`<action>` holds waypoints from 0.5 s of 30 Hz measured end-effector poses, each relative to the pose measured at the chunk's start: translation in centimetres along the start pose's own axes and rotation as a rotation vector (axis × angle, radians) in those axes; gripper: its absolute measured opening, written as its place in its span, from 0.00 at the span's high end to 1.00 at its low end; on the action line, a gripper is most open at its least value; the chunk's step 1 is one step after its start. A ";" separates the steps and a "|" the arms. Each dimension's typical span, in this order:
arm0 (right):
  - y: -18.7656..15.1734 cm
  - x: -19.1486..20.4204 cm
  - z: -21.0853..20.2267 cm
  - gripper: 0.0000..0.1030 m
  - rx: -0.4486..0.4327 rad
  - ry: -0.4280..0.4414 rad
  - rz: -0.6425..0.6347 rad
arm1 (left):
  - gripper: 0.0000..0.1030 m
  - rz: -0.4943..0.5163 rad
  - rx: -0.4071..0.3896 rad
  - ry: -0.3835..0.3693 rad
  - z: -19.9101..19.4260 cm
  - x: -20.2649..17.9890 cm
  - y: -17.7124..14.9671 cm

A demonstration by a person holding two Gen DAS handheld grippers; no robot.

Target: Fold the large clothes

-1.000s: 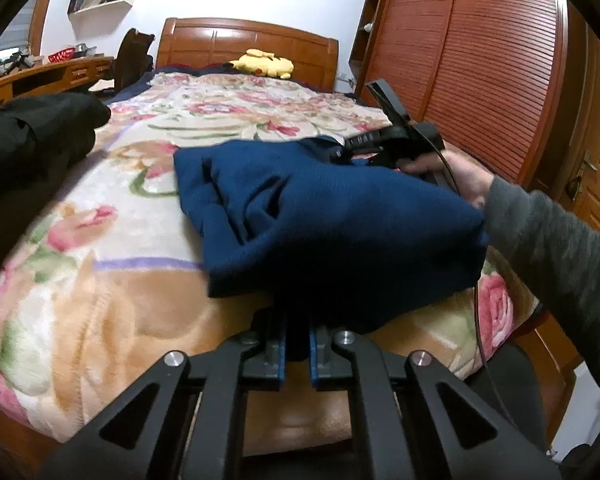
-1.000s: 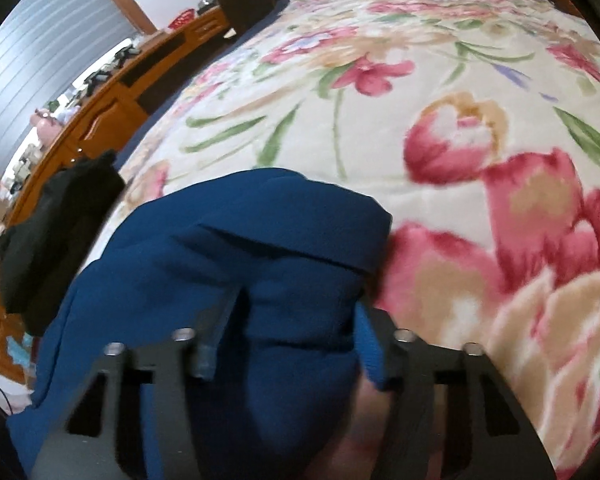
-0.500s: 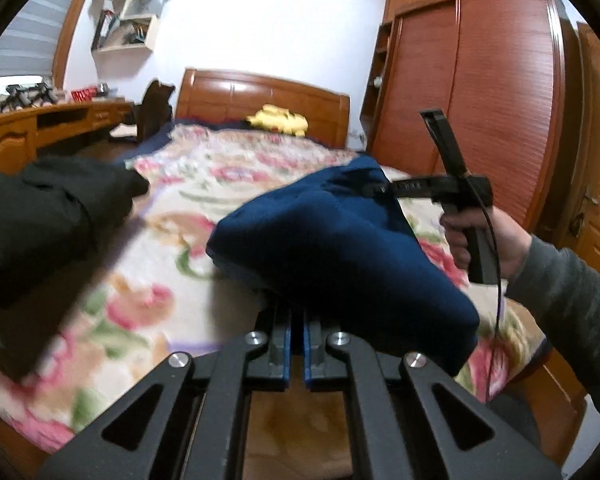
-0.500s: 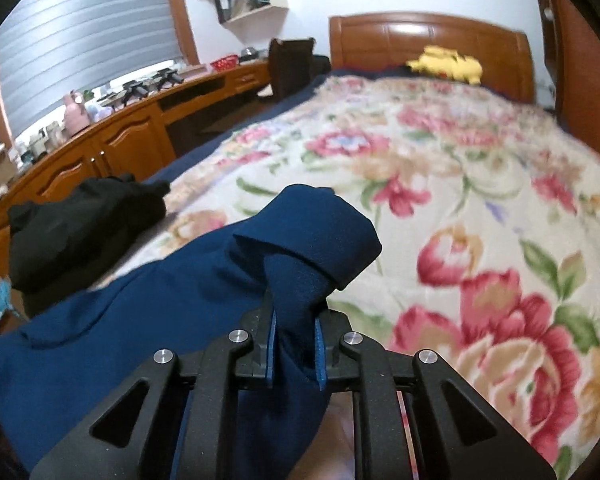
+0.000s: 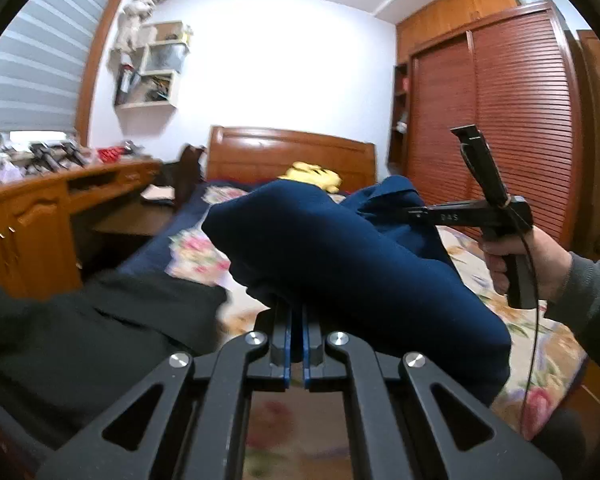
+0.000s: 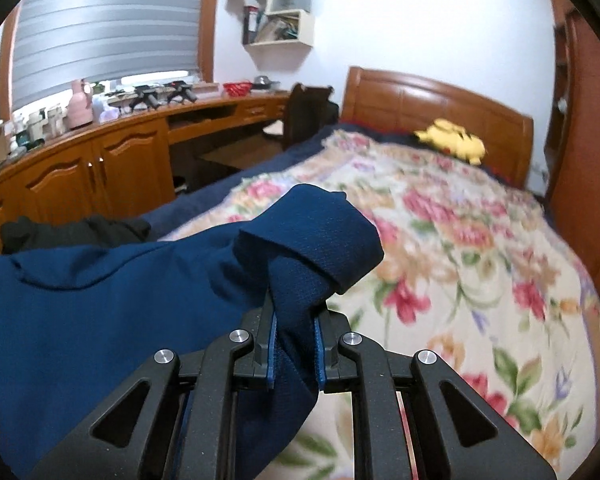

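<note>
Left wrist view: the left gripper (image 5: 296, 320) has its jaws pressed together on an edge of the navy blue garment (image 5: 340, 248); the fingertips are buried under the cloth. The garment hangs across the middle of the frame, and its far corner reaches the right gripper (image 5: 404, 212) at centre right, whose tips are also lost in the folds. A hand (image 5: 516, 256) with a grey sleeve grips that tool's handle; the sleeve is cut off by the right edge. A dark garment (image 5: 80, 332) at lower left is blurred, and so is the floral blanket (image 5: 540, 344) showing below.

Right wrist view: the right gripper (image 6: 294, 344) has just been closing, and a bunched fold of the navy blue garment (image 6: 100, 300) is pinched between its blue pads (image 6: 272, 356). Only this view shows the whole floral blanket (image 6: 460, 240), the yellow plush toy (image 6: 456, 140) by the headboard (image 6: 420, 100) and the long desk (image 6: 100, 152) at left.

A second ago the garment lay on the blanket; now it is raised clear of it between both grippers, with wall and wardrobe (image 5: 512, 120) in sight.
</note>
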State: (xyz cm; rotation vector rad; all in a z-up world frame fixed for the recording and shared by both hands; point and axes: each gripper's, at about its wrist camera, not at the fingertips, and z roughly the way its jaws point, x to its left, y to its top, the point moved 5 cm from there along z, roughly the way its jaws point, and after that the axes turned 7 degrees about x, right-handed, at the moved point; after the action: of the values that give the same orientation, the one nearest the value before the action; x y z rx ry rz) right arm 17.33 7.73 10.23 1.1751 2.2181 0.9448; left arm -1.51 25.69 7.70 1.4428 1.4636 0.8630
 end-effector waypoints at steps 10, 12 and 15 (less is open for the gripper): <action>10.7 13.3 4.6 0.89 -0.081 0.107 -0.135 | 1.00 -0.010 -0.037 0.286 -3.9 12.5 3.1; 11.9 15.9 5.3 0.89 -0.105 0.129 -0.151 | 1.00 -0.029 -0.042 0.344 -5.0 15.4 3.0; 13.5 19.7 6.9 0.89 -0.133 0.192 -0.155 | 1.00 -0.068 -0.028 0.428 -6.2 19.1 1.7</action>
State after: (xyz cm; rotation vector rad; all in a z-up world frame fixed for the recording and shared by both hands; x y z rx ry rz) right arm 18.55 32.20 14.28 0.8715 2.3148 1.1617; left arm -5.34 45.44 9.39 1.2262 1.7930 1.1964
